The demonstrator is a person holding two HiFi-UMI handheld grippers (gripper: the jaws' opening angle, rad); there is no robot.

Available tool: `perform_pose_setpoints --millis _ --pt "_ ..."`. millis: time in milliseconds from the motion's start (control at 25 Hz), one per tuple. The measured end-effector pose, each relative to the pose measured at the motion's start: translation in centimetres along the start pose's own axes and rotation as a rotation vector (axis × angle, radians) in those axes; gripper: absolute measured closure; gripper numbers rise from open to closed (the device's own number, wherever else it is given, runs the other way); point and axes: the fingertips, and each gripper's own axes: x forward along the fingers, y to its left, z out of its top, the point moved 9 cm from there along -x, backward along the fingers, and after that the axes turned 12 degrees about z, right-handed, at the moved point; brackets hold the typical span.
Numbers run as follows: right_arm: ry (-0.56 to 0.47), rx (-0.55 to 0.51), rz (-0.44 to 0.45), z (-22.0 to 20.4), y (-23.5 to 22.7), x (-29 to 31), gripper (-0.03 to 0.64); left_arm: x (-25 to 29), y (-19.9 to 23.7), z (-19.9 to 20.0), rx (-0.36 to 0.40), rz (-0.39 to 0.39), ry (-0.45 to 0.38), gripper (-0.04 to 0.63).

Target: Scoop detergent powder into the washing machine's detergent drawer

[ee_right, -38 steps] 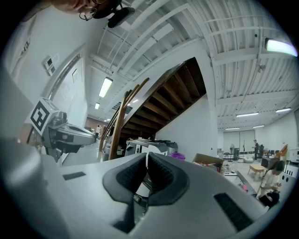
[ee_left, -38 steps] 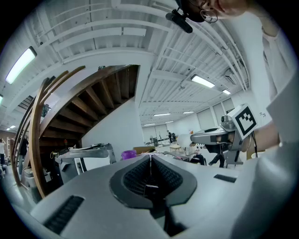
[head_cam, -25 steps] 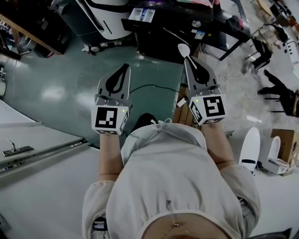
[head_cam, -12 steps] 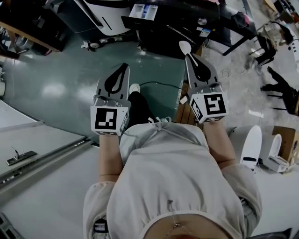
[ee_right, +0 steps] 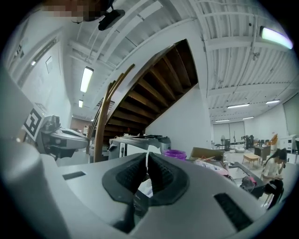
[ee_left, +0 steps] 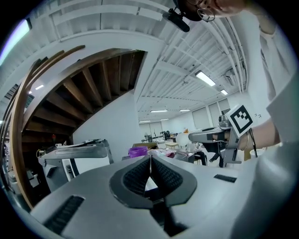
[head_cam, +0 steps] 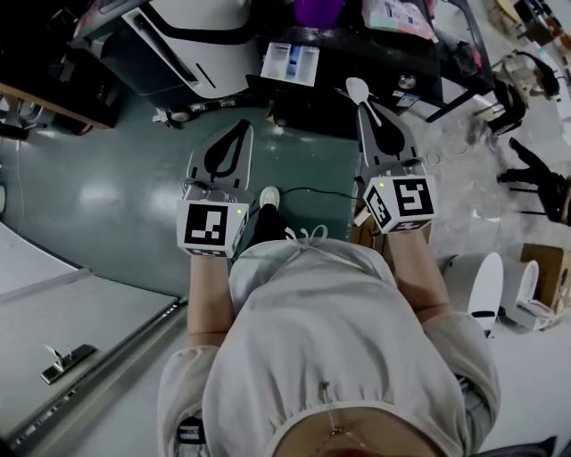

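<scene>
My right gripper is shut on the handle of a white scoop, whose bowl sticks out past the jaw tips. In the right gripper view only a thin white sliver of the handle shows between the shut jaws. The left gripper is shut with nothing in it, and its jaws meet in the left gripper view. Both are held out at chest height above the green floor. Ahead stands a white machine, also in the gripper views. A white and blue compartmented tray lies on the black table.
A purple tub sits on the black table beside printed packets. A black cable runs over the floor by the person's white shoe. White plastic pieces lie at right, a pale panel at left.
The person has stepped forward: the white machine, the tray and the black table have come nearer and lower in the head view. Both grippers keep their pose, the scoop still held.
</scene>
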Motion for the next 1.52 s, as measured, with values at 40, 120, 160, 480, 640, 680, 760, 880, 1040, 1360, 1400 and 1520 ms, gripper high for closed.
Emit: perform_pose_setpoints --millis 40,120,160,480,640,680,760,880,1040,1360,1400,1520 --pt "0.004 0.004 -0.013 0.2 -0.3 1.6 0.609 1.5 1.4 -0.1 -0.007 -0.011 -0.004 0.568" --pt "0.013 0.010 -0.039 0.4 -1.1 4.8 0.609 4.8 4.0 -0.3 -0.027 -0.042 -0.007 0.568" --pt "0.018 0.007 -0.055 0.5 -1.5 6.4 0.609 6.5 5.2 -0.5 -0.032 -0.060 -0.008 0.568" --pt "0.033 0.011 -0.191 0.5 -4.7 16.8 0.609 18.5 12.6 -1.6 -0.017 -0.201 -0.028 0.569" --pt "0.050 0.018 -0.222 0.5 -6.0 20.2 0.609 22.5 14.5 -1.7 -0.030 -0.248 -0.033 0.568" --pt "0.057 0.018 -0.220 0.4 -6.3 20.9 0.609 23.1 14.8 -1.7 -0.035 -0.254 -0.030 0.569" --pt "0.070 0.017 -0.218 0.3 -6.9 22.1 0.609 24.2 15.3 -1.9 -0.025 -0.270 -0.006 0.569" --pt "0.091 0.013 -0.220 0.1 -8.3 23.5 0.609 26.2 15.5 -2.4 -0.009 -0.297 0.023 0.569" --pt "0.107 0.017 -0.206 -0.1 -10.9 25.2 0.609 28.8 15.2 -3.0 -0.004 -0.314 0.038 0.569" --pt "0.180 -0.002 -0.156 -0.1 -17.7 29.1 0.607 35.7 14.1 -2.7 -0.006 -0.318 0.057 0.568" --pt "0.194 -0.004 -0.146 0.1 -18.7 29.6 0.607 36.5 13.9 -2.5 -0.006 -0.319 0.060 0.569" --pt "0.249 -0.017 -0.109 0.3 -21.3 31.0 0.607 38.6 13.4 -2.2 -0.008 -0.319 0.061 0.569"
